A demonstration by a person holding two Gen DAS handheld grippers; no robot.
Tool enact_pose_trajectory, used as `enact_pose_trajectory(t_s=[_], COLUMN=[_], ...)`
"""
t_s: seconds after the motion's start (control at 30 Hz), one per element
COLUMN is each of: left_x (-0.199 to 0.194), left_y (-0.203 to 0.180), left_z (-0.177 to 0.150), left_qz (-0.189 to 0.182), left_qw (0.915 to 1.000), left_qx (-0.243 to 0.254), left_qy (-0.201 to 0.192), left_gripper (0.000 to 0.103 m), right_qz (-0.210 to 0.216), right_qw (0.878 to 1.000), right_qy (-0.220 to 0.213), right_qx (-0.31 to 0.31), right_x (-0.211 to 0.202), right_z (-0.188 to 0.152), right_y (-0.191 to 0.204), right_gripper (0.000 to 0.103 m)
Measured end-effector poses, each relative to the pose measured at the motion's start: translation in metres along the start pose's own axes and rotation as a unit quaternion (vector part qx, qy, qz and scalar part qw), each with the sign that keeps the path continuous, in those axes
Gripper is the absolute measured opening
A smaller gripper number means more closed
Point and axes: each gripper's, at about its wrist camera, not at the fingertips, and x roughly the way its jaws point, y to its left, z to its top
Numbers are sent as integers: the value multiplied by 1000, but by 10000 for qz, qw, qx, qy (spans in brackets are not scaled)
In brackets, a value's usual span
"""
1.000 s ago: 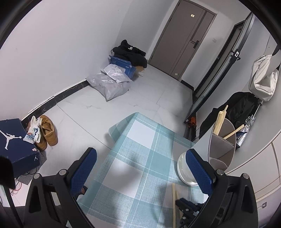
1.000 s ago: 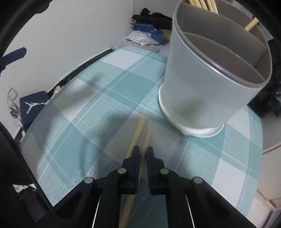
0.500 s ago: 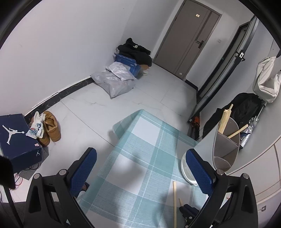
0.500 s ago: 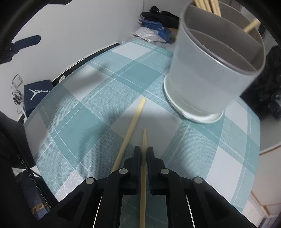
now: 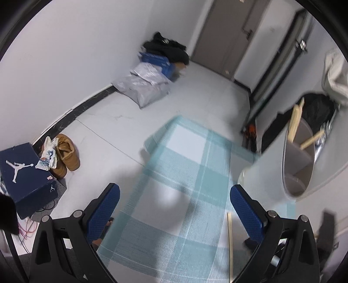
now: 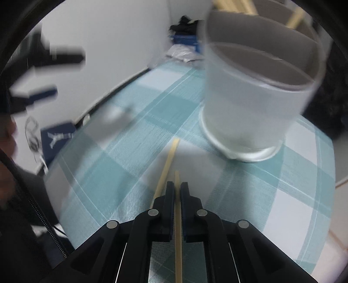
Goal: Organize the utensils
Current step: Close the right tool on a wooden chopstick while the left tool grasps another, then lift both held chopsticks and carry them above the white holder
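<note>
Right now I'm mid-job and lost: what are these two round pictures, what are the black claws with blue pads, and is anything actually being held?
No robot arm here: a person holds a two-finger gripper in each hand, and a fisheye camera on each looks forward along its fingers, which is why the pictures are round.

The left wrist view shows the left gripper, jaws wide apart with nothing between them, above a teal checked tablecloth.

The right wrist view shows the right gripper shut on a held chopstick. A second loose chopstick lies on the cloth just left of it.

Beyond them stands a grey utensil holder with inner dividers; a few wooden sticks already stand in its far compartments. The picture is blurred, so finer detail is uncertain.
</note>
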Motion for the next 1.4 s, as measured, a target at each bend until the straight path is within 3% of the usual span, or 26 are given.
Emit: enact_pose_trajectory(t_s=[0.1,0.2,0.33,0.5,0.6,0.7,0.83,0.9,0.97,1.07,1.27,1.4], left_x=[11,24,41,55,60,65,60,57,55,53,52,39], left_y=[-11,-25,-46,-64,-71,-77,-87,-94,-100,-105,-102,-100], left_z=[-6,-14,-27,-37,-42,-45,-49,-52,-55,-58,-57,-53], left_qz=[-82,93,32,320,429,528,611,576,432,254,18,-120], left_qw=[9991,9963,9901,9843,9813,9785,9774,9765,9760,9761,9817,9859], left_qx=[229,557,890,1210,1362,1472,1679,1782,1841,1852,1542,1419], left_qy=[349,648,1087,1248,1290,1348,1127,1065,1076,1105,1117,878], left_gripper=[100,100,100,100,99,82,60,46,23,5,3,3], right_qz=[210,595,879,1156,1135,1093,1014,964,873,782,791,901], right_qw=[9983,9916,9814,9663,9650,9660,9669,9672,9682,9681,9642,9605], right_qy=[-250,-477,-693,-1037,-1270,-1410,-1521,-1559,-1583,-1602,-1706,-1785], right_qx=[490,1046,1559,2052,1995,1874,1781,1761,1731,1759,1869,1934], right_x=[-15,-33,-50,-68,-80,-83,-89,-92,-93,-97,-103,-110], right_z=[5,6,3,-5,-7,-6,-9,-11,-11,-12,-13,-13], right_y=[-23,-53,-84,-114,-115,-110,-111,-109,-109,-112,-118,-120], right_gripper=[5,5,5,5,5,5,5,5,5,5,5,5])
